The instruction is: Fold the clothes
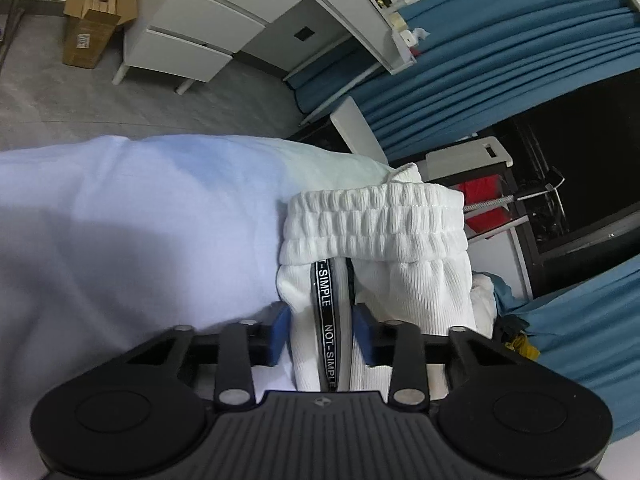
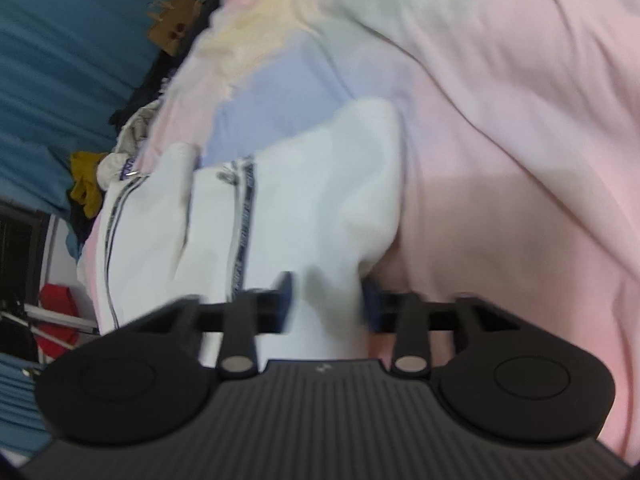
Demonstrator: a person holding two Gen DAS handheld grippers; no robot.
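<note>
A bed under a pastel sheet (image 1: 140,220), pale blue shading to pink, carries the things. White ribbed trousers (image 1: 376,216) with a lettered black stripe lie bunched directly on it.

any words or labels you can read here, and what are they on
"NOT-SIMPLE", repeated along the black tape on the white shorts.
Label on the cardboard box: too small to read.
Tape lettering in the right wrist view: too blurred to read.
No other text is visible.
</note>
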